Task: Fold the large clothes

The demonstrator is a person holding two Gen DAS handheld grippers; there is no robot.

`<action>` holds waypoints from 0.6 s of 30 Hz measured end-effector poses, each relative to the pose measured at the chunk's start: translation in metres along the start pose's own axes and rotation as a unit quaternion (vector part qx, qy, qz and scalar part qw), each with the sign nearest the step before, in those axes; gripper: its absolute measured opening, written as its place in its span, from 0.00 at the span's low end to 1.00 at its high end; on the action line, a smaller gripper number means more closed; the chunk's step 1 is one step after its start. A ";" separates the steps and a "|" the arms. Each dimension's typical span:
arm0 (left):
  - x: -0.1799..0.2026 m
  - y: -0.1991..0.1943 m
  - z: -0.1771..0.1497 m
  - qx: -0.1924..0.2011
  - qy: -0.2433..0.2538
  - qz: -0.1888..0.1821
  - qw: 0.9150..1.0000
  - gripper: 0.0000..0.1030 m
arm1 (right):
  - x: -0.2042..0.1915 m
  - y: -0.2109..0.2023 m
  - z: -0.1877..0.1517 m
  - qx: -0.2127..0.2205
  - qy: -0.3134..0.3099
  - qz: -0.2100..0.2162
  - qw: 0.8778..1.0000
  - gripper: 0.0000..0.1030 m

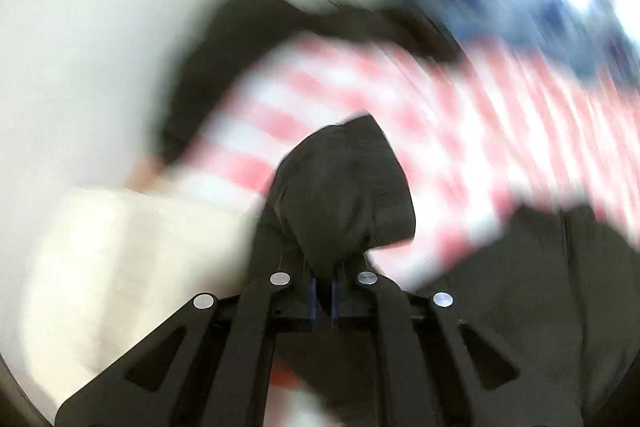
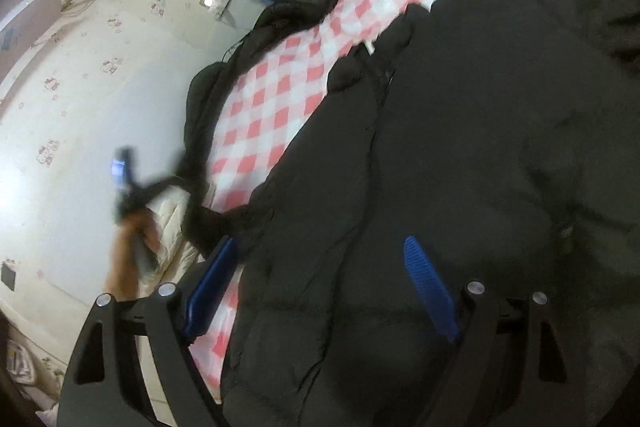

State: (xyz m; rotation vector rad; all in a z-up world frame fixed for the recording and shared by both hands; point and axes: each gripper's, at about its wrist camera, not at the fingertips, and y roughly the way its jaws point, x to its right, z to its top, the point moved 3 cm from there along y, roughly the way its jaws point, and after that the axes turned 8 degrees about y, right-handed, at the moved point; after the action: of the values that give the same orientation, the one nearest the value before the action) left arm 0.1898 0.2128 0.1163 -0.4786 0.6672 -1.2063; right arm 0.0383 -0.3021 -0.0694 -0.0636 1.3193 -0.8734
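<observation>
Black padded coat [image 2: 460, 147] is lying on the checked bed [image 2: 280, 87], beneath the wide-open, empty right tool [image 2: 320, 279]. Left tool [image 1: 324, 291] is clamping a coat fold (blurred); keeping that lift taut is advisable.

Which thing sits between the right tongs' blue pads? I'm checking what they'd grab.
In the right wrist view, the black puffer jacket fills the gap between the open right tongs.

R gripper [image 2: 320, 279] open over black puffer jacket [image 2: 460, 155], on pink-checked sheet [image 2: 272, 107].
</observation>
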 end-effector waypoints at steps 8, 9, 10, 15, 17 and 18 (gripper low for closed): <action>-0.246 -0.067 -0.042 -0.014 -0.352 0.119 0.928 0.55 | -0.013 0.000 -0.018 -0.044 -0.002 0.022 0.999 0.79; -0.254 -0.084 -0.057 0.004 -0.366 0.132 0.921 0.59 | -0.015 -0.010 -0.016 -0.032 0.000 0.034 0.999 0.79; -0.255 -0.093 -0.067 0.016 -0.367 0.135 0.920 0.61 | -0.013 -0.030 -0.010 -0.008 0.007 0.048 0.999 0.80; -0.161 -0.126 -0.109 0.055 -0.248 0.054 0.966 0.85 | 0.042 -0.141 0.032 0.134 0.058 0.045 0.988 0.89; -0.078 -0.123 -0.134 0.054 -0.170 -0.009 0.984 0.88 | 0.081 -0.189 0.052 0.190 0.078 -0.015 0.979 0.89; -0.034 -0.119 -0.148 0.043 -0.135 -0.054 0.989 0.88 | 0.101 -0.213 0.064 0.218 0.083 -0.047 0.971 0.89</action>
State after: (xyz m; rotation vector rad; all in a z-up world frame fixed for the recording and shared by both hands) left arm -0.0020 0.2111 0.0953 -0.5977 0.3603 -1.2384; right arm -0.0189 -0.5355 -0.0243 0.2993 1.2583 -1.2560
